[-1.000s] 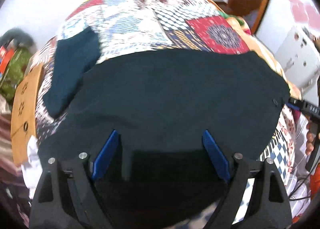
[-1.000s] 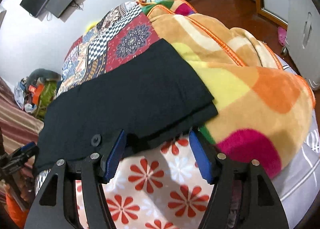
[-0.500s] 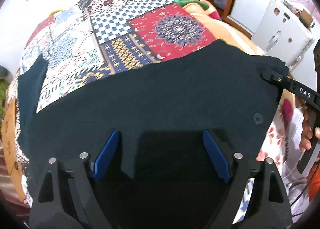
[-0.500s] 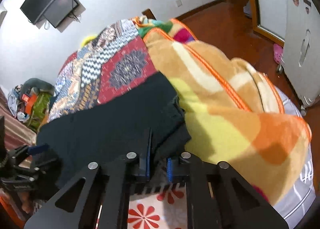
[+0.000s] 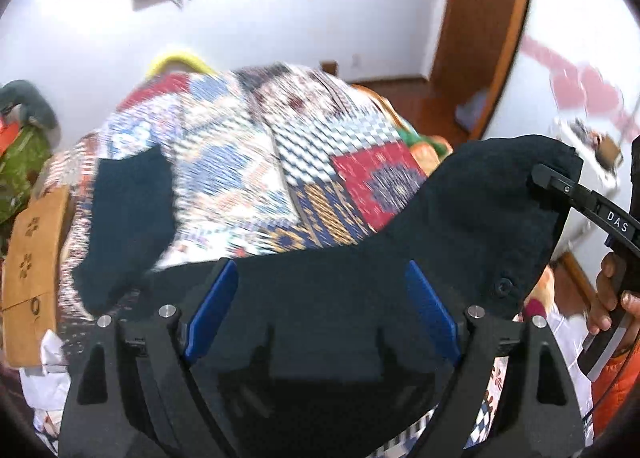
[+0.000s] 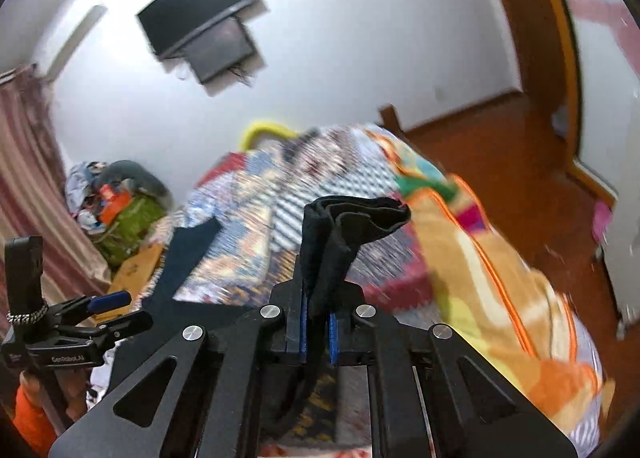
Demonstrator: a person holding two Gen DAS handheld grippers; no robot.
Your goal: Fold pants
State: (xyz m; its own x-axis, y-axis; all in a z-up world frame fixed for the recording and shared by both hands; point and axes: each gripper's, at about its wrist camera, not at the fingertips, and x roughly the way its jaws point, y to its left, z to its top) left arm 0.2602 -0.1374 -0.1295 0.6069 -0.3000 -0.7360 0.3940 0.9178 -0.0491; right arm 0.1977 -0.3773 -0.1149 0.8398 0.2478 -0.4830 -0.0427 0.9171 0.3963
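- Handling the pants (image 5: pixel 460 218) calls for treating them as soft, limp, fairly light dark cloth: they drape from any held point and keep no shape of their own, so a lifted edge sags between grips.
- Location: the pants lie partly on the bed (image 5: pixel 256 162), with one corner raised off it at the right; a far portion of dark cloth (image 5: pixel 128 218) rests flat on the patchwork quilt.
- Right tongs (image 6: pixel 316 332): clamped together on a bunched fold of the pants (image 6: pixel 340 234), which stands up above the jaws in several layers. The grip looks secure, though thick layers could slip under a sharp pull.
- Left tongs (image 5: pixel 320 306): jaws spread apart, blue pads (image 5: pixel 212 310) on either side of the cloth below, gripping nothing.
- Recommended hold, as a judgement: take the edge near the button (image 5: pixel 502 285), where the doubled hem is firmer, and keep both grips level to avoid a skewed crease.
- Surroundings: an orange and yellow fleece blanket (image 6: pixel 500 258) is heaped beside the pants and may snag or crowd the fold.
- A cardboard box (image 5: pixel 36 270) and a green bag (image 6: pixel 132 222) sit beyond the bed edge, well apart.
- A wall screen (image 6: pixel 204 38) hangs above, clear of the work.
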